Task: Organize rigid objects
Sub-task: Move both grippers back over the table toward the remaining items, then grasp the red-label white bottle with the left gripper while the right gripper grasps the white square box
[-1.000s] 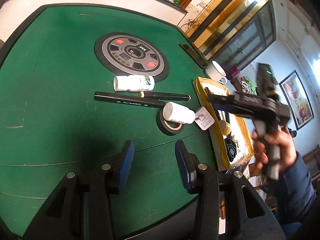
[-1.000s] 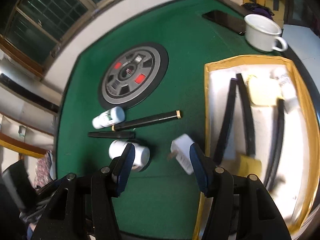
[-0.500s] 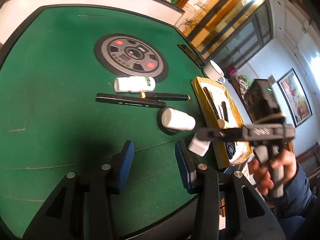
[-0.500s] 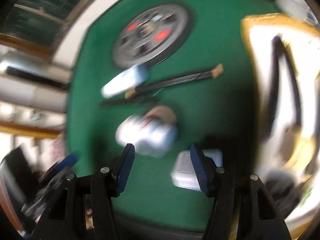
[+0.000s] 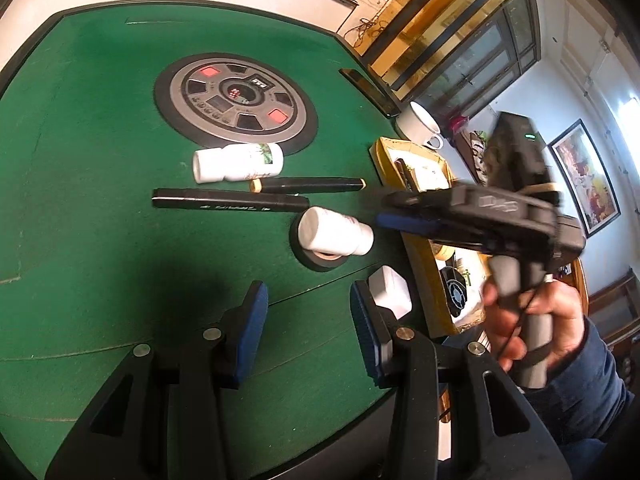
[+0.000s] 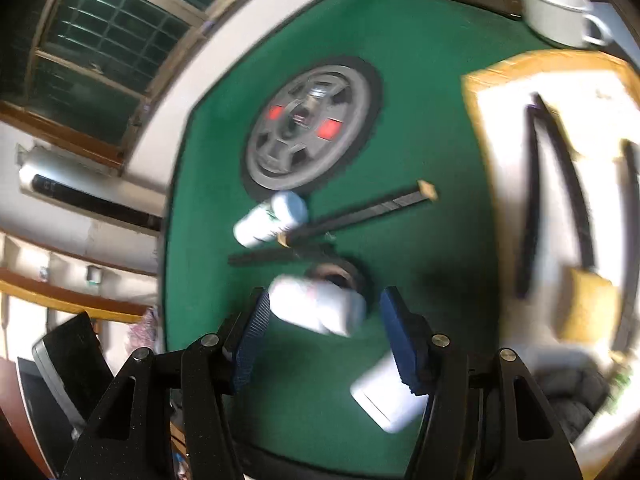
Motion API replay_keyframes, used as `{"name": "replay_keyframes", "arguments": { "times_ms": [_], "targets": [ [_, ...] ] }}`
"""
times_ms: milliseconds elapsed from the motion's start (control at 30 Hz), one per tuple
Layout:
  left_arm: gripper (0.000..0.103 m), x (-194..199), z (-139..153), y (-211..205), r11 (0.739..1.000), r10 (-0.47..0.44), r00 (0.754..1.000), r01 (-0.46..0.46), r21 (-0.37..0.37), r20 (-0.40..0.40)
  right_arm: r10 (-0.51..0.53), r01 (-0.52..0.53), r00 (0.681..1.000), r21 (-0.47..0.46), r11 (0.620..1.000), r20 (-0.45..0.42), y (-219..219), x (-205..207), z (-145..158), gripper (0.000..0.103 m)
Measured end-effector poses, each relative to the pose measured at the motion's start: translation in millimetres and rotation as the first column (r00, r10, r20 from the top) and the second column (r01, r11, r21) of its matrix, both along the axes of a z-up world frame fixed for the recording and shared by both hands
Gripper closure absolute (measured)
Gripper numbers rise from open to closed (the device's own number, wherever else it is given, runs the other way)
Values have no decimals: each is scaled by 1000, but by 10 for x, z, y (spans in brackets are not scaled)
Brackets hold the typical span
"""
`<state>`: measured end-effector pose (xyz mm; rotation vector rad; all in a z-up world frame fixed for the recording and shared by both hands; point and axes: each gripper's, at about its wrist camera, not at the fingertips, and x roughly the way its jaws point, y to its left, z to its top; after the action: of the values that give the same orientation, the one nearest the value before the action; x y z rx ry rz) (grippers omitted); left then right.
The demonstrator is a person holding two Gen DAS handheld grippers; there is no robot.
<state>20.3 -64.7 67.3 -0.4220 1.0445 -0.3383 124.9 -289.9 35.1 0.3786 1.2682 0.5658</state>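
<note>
A green felt table (image 5: pixel 80 128) with a dark rim fills the near scene. Far right, glass-fronted cabinets (image 5: pixel 480 52) with gold trim meet a pale wall bearing a framed painting (image 5: pixel 588 176). A gridded window (image 6: pixel 104 40) stands far left.

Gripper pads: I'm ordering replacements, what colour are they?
Blue, ribbed pads; clearest in the right wrist view.

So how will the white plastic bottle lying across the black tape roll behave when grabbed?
The white plastic bottle looks rigid, so it probably won't flex. Round and on its side, perched on the black tape roll, it may roll off if nudged. Its smooth plastic could slip.
</note>
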Motion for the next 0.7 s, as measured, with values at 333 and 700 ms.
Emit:
{"name": "replay_keyframes", "arguments": {
  "times_ms": [333, 700],
  "targets": [
    [62, -192, -159, 369, 996, 88, 996, -89, -14, -35, 266, -263, 964, 112, 958, -16, 611, -527, 120, 49],
    [43, 35, -249, 290, 960, 135, 980, -165, -228, -144, -27, 25, 999, 64, 998, 22, -238, -667, 297, 48]
  ]
}}
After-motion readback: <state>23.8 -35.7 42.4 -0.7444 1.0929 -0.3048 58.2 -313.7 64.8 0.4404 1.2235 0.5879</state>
